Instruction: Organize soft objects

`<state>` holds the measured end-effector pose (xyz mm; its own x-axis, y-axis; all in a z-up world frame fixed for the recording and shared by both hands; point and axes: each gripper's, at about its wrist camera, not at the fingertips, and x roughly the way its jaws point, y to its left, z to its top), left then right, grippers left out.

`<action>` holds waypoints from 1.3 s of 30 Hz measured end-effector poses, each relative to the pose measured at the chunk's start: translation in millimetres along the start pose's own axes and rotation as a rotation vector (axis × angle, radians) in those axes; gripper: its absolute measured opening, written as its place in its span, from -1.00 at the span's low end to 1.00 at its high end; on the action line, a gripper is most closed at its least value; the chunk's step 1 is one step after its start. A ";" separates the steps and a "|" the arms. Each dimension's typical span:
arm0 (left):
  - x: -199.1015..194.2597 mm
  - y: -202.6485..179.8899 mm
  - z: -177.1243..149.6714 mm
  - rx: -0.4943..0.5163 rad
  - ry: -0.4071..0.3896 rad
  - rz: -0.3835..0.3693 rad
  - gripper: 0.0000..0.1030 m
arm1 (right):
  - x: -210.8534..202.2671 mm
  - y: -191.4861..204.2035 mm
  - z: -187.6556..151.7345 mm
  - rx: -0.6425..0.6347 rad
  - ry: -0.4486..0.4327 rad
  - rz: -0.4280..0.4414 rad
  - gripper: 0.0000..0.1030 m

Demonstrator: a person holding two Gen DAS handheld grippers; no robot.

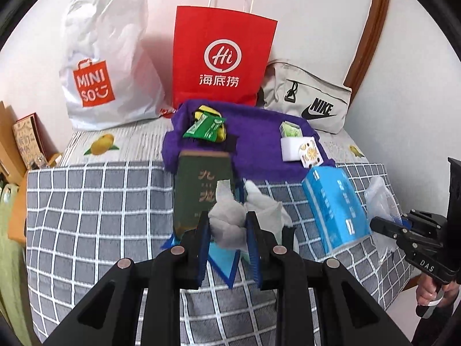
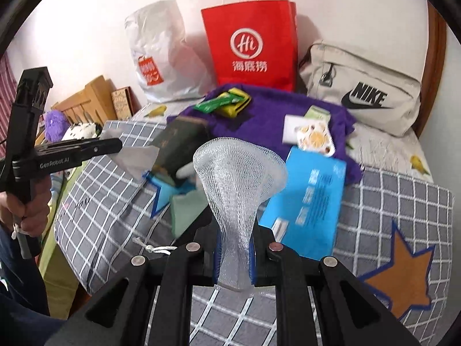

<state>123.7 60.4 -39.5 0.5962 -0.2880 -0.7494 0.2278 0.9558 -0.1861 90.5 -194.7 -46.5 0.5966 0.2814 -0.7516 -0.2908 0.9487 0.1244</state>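
Observation:
My left gripper point(image 1: 227, 225) is shut on a crumpled white cloth point(image 1: 227, 219), held above the grey checked blanket point(image 1: 95, 207). It also shows in the right wrist view point(image 2: 115, 145), with the cloth point(image 2: 138, 155) hanging from its tip. My right gripper point(image 2: 234, 248) is shut on a white foam net sleeve point(image 2: 239, 178), which flares open upward. In the left wrist view the right gripper point(image 1: 383, 225) is at the far right with the net point(image 1: 380, 199). More white cloth point(image 1: 268, 207) lies just beyond the left fingers.
A blue tissue pack point(image 1: 334, 204), a dark green box point(image 1: 201, 190) and a purple towel point(image 1: 253, 144) with small packets lie ahead. A white Miniso bag point(image 1: 106, 60), a red paper bag point(image 1: 222, 54) and a Nike bag point(image 1: 308, 98) stand at the wall.

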 end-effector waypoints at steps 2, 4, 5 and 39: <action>4.3 -1.2 7.9 -0.001 0.006 0.000 -0.55 | 2.7 -5.9 7.2 0.011 -0.003 -0.011 -0.71; 8.4 -2.4 15.1 0.004 0.005 0.001 -0.55 | 6.1 -13.2 15.0 0.032 -0.009 -0.019 -0.71; 10.6 -3.3 19.5 0.007 0.004 -0.001 -0.55 | 7.4 -16.4 18.9 0.038 -0.015 -0.020 -0.71; 130.4 4.8 119.8 0.027 0.058 -0.003 -0.55 | 114.6 -99.9 143.5 0.113 -0.023 -0.091 -0.71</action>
<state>294.8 20.2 -62.0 0.5501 -0.2859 -0.7846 0.2505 0.9528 -0.1715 295.3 -236.5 -52.2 0.6339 0.1956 -0.7483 -0.1492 0.9803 0.1298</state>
